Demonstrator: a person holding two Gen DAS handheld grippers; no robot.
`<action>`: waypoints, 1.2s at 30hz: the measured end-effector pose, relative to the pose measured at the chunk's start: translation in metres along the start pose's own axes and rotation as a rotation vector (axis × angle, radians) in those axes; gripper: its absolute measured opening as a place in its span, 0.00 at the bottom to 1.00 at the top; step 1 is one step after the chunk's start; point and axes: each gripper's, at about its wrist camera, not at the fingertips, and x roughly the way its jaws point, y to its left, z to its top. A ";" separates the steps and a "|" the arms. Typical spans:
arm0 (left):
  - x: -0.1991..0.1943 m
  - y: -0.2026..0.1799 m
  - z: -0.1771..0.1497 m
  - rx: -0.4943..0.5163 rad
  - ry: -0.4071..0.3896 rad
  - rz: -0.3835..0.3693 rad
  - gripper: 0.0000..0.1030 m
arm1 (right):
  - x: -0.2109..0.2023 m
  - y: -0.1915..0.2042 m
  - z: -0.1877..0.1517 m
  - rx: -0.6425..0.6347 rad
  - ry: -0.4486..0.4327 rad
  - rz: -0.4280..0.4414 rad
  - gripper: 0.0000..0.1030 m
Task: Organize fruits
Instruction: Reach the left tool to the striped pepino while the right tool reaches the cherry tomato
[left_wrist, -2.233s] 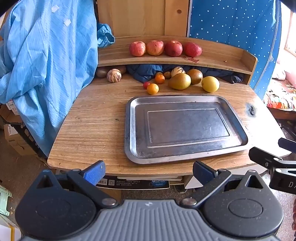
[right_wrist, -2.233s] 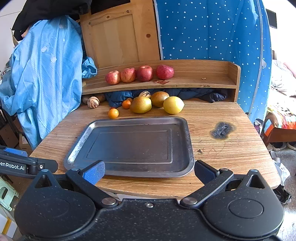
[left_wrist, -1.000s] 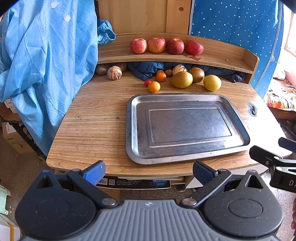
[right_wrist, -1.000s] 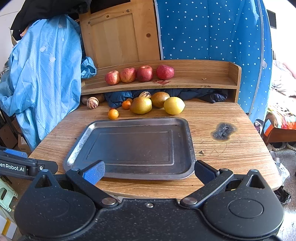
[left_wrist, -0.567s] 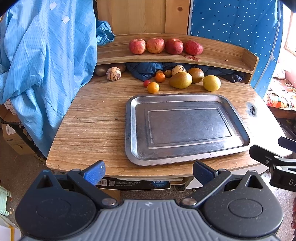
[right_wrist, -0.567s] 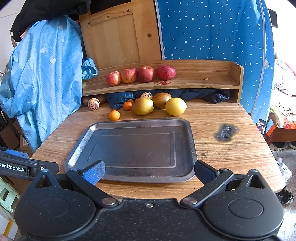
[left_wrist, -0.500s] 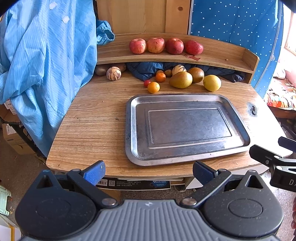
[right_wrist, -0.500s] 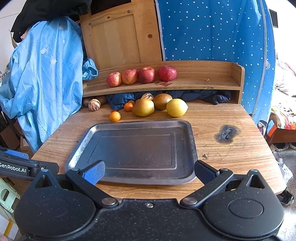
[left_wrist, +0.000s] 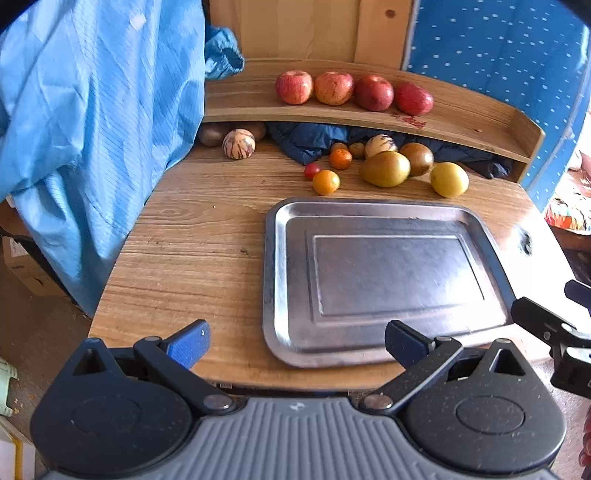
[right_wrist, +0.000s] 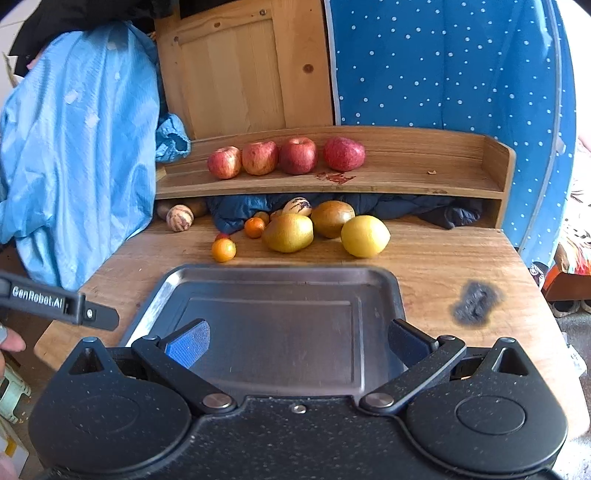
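Both my grippers are spread wide and empty, left gripper (left_wrist: 295, 345) and right gripper (right_wrist: 297, 345) hovering at the tray's (right_wrist: 397, 295) near edge. Fruit's all loose past it: yellow one (right_wrist: 365, 236) at 1 o'clock, small orange (right_wrist: 223, 250) at 11. My worry: round fruit squirts out of a pinch and rolls off the table (right_wrist: 443, 266).

My left gripper (left_wrist: 295, 341) had a ribbed grey housing flanked by two black speckled discs — each linkage arm pinned with a silver screw, the fingertips (left_wrist: 188, 343) padded in blue. My right gripper (right_wrist: 297, 341) was the same build in all black, one small screw at centre. At left of its frame, white lettering read "GenRobot.AI".
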 end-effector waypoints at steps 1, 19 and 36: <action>0.006 0.004 0.006 -0.011 0.005 -0.001 0.99 | 0.006 0.002 0.004 -0.002 0.002 -0.003 0.99; 0.130 0.070 0.136 -0.052 0.094 -0.035 0.99 | 0.132 0.074 0.066 -0.203 0.176 0.076 0.99; 0.228 0.092 0.213 0.042 0.120 -0.041 0.99 | 0.235 0.112 0.105 -0.152 0.284 0.124 0.97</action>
